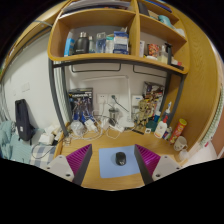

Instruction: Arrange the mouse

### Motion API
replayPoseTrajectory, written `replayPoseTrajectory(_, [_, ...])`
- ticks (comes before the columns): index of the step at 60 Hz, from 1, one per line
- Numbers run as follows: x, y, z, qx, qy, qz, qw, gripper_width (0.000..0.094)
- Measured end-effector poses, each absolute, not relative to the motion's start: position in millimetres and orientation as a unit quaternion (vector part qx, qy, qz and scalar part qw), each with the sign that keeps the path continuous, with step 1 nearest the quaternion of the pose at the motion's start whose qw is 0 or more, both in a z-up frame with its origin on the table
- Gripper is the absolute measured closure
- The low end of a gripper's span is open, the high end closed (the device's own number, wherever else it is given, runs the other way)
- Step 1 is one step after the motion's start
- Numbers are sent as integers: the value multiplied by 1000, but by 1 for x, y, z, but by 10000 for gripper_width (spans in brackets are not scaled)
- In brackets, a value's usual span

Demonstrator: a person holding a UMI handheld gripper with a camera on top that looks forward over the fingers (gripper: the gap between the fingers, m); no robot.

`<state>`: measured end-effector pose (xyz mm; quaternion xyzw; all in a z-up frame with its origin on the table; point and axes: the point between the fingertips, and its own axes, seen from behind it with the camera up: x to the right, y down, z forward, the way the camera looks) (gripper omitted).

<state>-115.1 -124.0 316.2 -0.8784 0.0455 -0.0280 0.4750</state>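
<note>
A dark computer mouse (pixel 120 158) lies on a light blue mouse pad (pixel 106 167) on the wooden desk (pixel 113 143). It rests near the pad's far edge, roughly in the middle. My gripper (pixel 114 160) is open: the fingers (pixel 78 160) with their magenta pads stand wide apart on either side of the blue pad. The mouse sits between them with clear gaps on both sides, resting on the pad by its own weight.
Beyond the pad, along the wall, lie cables (pixel 92 124), small bottles (pixel 165 125) and clutter. A wooden shelf (pixel 105 58) above holds several bottles and boxes. A dark bag (pixel 24 122) stands at the left of the desk.
</note>
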Motion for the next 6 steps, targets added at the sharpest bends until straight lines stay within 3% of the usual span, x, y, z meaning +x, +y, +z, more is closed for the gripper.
replayPoseTrajectory(6, [-112, -131, 316, -878, 48, -37, 475, 83])
